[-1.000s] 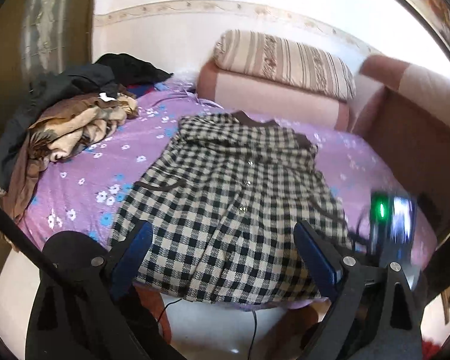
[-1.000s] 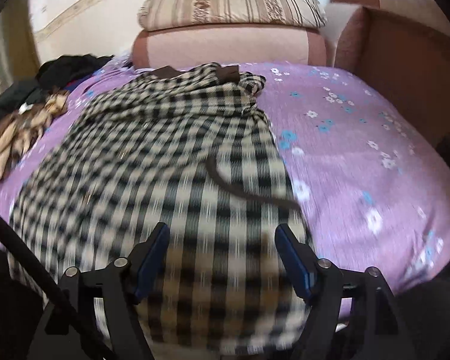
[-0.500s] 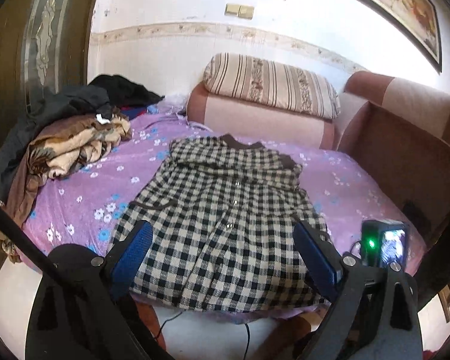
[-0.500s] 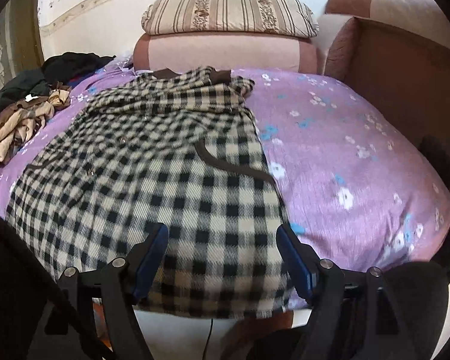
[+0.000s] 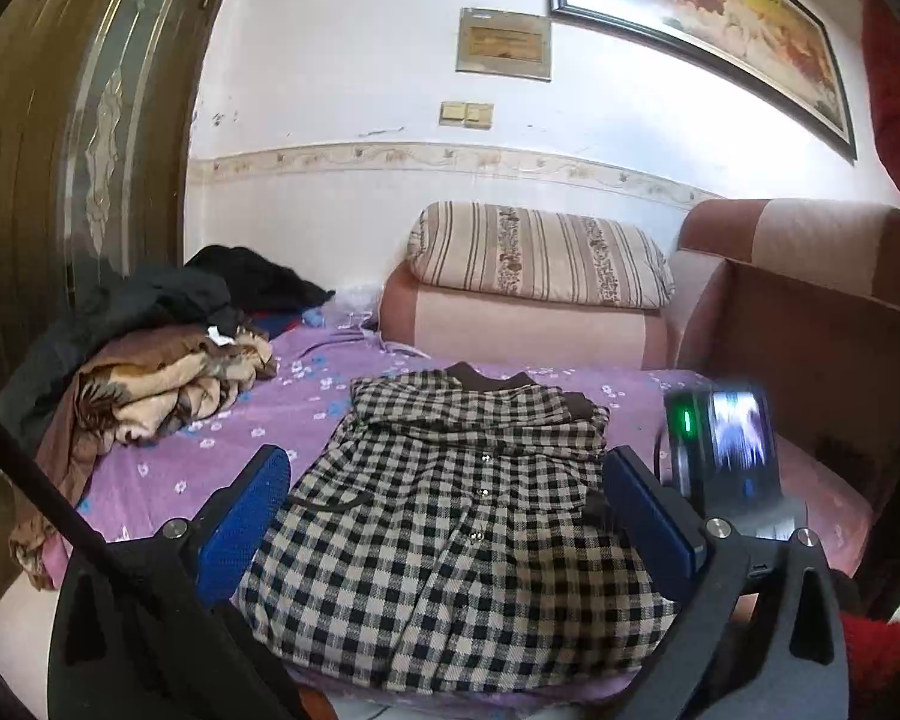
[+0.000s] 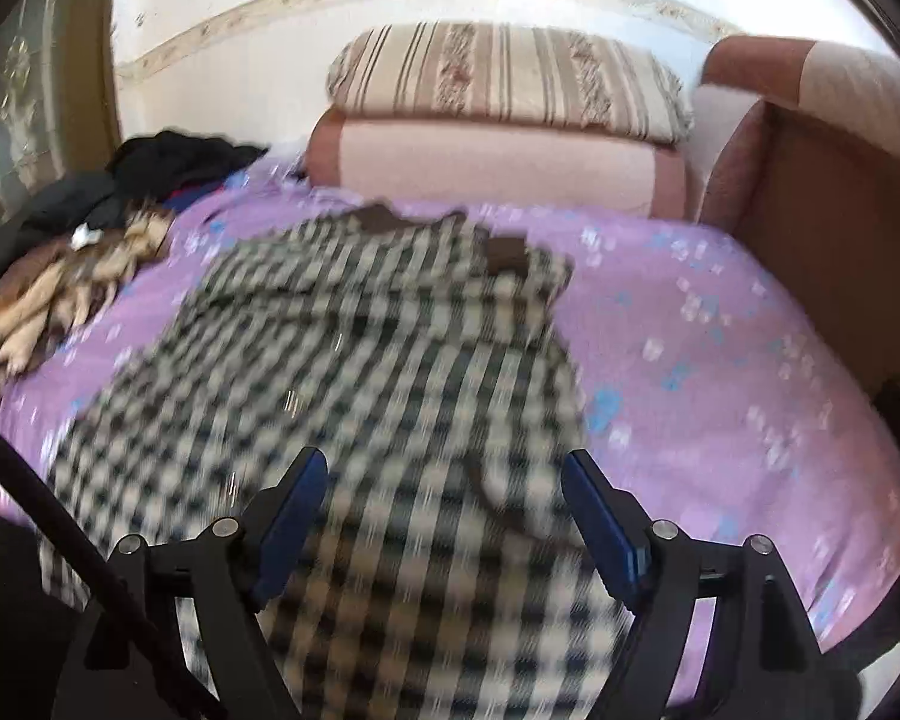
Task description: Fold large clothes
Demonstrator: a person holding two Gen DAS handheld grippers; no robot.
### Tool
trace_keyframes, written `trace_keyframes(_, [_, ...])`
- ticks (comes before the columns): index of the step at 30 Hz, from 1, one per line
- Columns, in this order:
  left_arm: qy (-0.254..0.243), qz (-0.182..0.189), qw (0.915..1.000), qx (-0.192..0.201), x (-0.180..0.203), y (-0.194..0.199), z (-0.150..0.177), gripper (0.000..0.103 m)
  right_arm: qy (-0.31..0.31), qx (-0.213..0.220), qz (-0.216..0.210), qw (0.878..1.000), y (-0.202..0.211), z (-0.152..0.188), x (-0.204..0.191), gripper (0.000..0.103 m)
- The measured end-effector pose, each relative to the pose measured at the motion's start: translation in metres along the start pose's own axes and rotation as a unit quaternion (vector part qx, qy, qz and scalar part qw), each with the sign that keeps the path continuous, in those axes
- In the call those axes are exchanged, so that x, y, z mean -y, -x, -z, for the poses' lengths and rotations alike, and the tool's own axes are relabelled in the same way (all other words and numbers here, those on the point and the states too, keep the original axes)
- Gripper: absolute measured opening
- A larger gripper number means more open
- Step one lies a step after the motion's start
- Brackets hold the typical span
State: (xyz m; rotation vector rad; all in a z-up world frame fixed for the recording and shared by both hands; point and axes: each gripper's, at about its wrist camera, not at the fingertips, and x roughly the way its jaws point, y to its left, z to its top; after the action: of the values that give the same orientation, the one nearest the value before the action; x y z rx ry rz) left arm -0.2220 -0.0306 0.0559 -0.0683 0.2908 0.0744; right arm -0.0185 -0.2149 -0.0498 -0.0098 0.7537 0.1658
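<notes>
A black-and-cream checked shirt (image 5: pixel 450 516) with a brown collar lies flat, buttons up, on the purple flowered bedsheet (image 5: pixel 306 414). Its sleeves are folded in over the chest. It also shows, blurred, in the right wrist view (image 6: pixel 354 396). My left gripper (image 5: pixel 444 516) is open and empty, held above and short of the shirt's near hem. My right gripper (image 6: pixel 444 498) is open and empty over the shirt's near right part. The right gripper's body with a green light (image 5: pixel 720 450) shows at the shirt's right edge in the left wrist view.
A heap of brown and black clothes (image 5: pixel 150 360) lies at the bed's left. A striped pillow (image 5: pixel 540 258) rests on a pink cushion (image 5: pixel 510 324) at the far end. A brown headboard (image 5: pixel 810 330) bounds the right. A wooden door (image 5: pixel 60 150) stands left.
My left gripper has pulled back and tilted up, showing more wall and picture. My right gripper has pulled back, then moved forward again over the shirt. Both stayed open; the shirt has not moved.
</notes>
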Motion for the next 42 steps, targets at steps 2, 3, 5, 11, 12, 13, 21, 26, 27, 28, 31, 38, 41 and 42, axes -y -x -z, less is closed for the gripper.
trace_keyframes(2, [-0.010, 0.008, 0.9999, -0.007, 0.004, -0.007, 0.001, 0.103, -0.002, -0.012, -0.009, 1.000, -0.001, 0.022, 0.004, 0.084])
trace_keyframes(3, [-0.015, 0.012, 0.9997, -0.012, 0.006, -0.012, -0.001, 0.103, -0.008, -0.016, -0.007, 1.000, 0.000, 0.032, 0.011, 0.084])
trace_keyframes(5, [-0.020, 0.023, 0.9994, -0.014, 0.013, -0.022, -0.010, 0.103, -0.025, -0.026, 0.006, 0.999, -0.001, 0.044, 0.027, 0.084])
trace_keyframes(11, [0.006, -0.037, 0.9992, 0.015, 0.006, -0.048, -0.055, 0.103, -0.083, -0.028, 0.048, 0.995, -0.011, 0.017, 0.083, 0.084])
trace_keyframes(12, [0.032, -0.041, 0.9983, 0.028, -0.004, -0.044, -0.057, 0.103, -0.080, -0.021, 0.053, 0.995, -0.017, 0.000, 0.085, 0.084])
trace_keyframes(13, [0.043, -0.047, 0.9973, 0.036, -0.011, -0.041, -0.056, 0.103, -0.071, -0.013, 0.056, 0.996, -0.025, -0.019, 0.083, 0.084])
trace_keyframes(21, [0.030, -0.124, 0.9900, 0.060, -0.035, -0.031, -0.046, 0.103, -0.036, -0.046, -0.095, 0.994, -0.097, -0.111, -0.024, 0.084])
trace_keyframes(26, [0.010, -0.125, 0.9885, 0.085, -0.029, -0.031, -0.045, 0.103, 0.075, -0.102, -0.164, 0.978, -0.091, -0.029, -0.097, 0.084])
trace_keyframes(27, [0.002, -0.124, 0.9892, 0.079, -0.026, -0.033, -0.046, 0.103, 0.089, -0.103, -0.160, 0.978, -0.084, -0.014, -0.099, 0.084])
trace_keyframes(28, [-0.005, -0.120, 0.9900, 0.074, -0.021, -0.035, -0.046, 0.103, 0.104, -0.100, -0.153, 0.978, -0.075, -0.001, -0.099, 0.084])
trace_keyframes(31, [-0.010, -0.092, 0.9941, 0.057, -0.011, -0.039, -0.039, 0.103, 0.125, -0.079, -0.127, 0.981, -0.046, 0.031, -0.082, 0.084])
trace_keyframes(38, [-0.009, -0.040, 0.9990, -0.017, 0.016, -0.056, -0.026, 0.103, 0.028, -0.046, -0.059, 0.997, -0.004, 0.053, 0.017, 0.084])
trace_keyframes(41, [-0.021, -0.051, 0.9983, -0.018, 0.031, -0.063, -0.022, 0.103, -0.017, -0.029, -0.036, 0.999, 0.001, 0.051, 0.059, 0.084])
trace_keyframes(42, [-0.026, -0.055, 0.9980, -0.017, 0.036, -0.065, -0.024, 0.103, -0.024, -0.030, -0.016, 0.999, -0.006, 0.041, 0.072, 0.084])
